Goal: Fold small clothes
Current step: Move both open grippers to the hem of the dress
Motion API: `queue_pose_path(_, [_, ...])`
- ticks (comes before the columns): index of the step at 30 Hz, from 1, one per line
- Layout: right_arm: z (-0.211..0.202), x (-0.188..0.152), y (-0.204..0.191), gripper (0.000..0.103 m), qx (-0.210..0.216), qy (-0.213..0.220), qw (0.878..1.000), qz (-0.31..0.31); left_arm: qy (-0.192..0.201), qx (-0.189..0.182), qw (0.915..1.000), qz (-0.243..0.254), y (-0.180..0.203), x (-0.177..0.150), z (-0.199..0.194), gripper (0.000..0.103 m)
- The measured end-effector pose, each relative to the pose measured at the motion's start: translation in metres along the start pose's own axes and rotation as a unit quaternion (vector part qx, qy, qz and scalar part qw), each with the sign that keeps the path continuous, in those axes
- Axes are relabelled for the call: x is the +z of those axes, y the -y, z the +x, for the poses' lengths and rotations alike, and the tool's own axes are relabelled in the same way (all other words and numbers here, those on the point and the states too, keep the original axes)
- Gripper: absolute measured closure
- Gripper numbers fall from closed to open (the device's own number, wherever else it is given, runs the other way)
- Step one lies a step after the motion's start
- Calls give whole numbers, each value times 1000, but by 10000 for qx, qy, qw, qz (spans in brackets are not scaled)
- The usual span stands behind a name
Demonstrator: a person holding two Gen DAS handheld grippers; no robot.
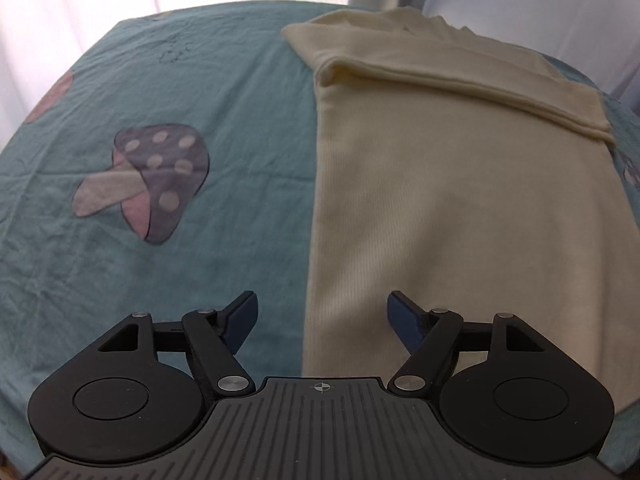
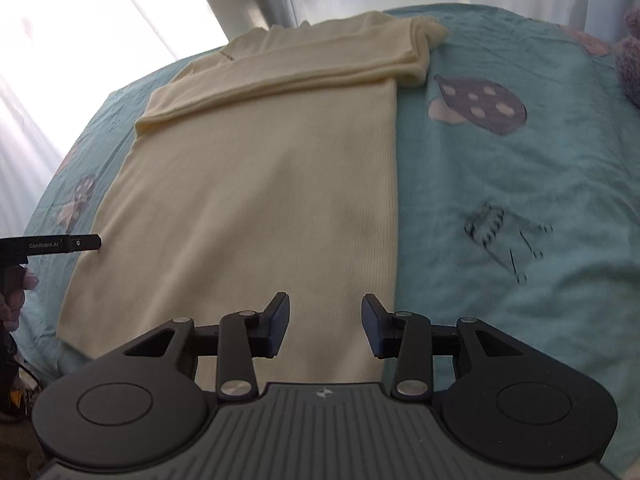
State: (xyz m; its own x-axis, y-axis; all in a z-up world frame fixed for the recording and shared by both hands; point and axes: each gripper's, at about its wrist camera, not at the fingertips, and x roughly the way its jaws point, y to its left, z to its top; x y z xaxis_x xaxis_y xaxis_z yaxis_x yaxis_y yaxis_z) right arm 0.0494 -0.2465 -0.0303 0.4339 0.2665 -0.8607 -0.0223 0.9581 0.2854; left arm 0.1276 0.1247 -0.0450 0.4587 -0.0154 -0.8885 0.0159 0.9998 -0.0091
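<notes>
Both hand-held grippers, left (image 1: 322, 320) and right (image 2: 325, 325), hover released and empty at the near hem of the cream ribbed knit top (image 1: 460, 208), which lies flat on the teal mushroom-print bedsheet (image 1: 160, 280). Its long axis runs straight away from them, sleeves folded across the far end; each sits over its own bottom corner.

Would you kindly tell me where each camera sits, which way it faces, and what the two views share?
Left wrist: on the left tool, facing forward over the cream garment's left edge; its open fingers show.
Right wrist: on the right tool, over the garment's right edge; open fingers, plus the left tool at frame left.
Shared: the garment with sleeves folded across, on the teal mushroom-print sheet.
</notes>
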Motion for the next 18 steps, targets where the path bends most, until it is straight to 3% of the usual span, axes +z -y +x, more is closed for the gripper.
queue_pose_path(8, [-15, -41, -1, 60, -131, -498, 9986, -103, -260, -300, 9992, 63, -4, -27, -11, 35])
queue_pose_path(12, [-20, -48, 9, 60, -75, -409, 9989, 220, -329, -548, 9979, 83, -7, -33, -16, 44])
queue_pose_path(14, [-19, -48, 16, 61, 129, -335, 9985, 408, -379, -643, 9972, 101, -7, -35, -18, 56])
queue_pose_path(18, [-11, -45, 20, 73, 468, -368, 9969, 514, -529, -902, 9944, 133, -11, -38, -19, 76])
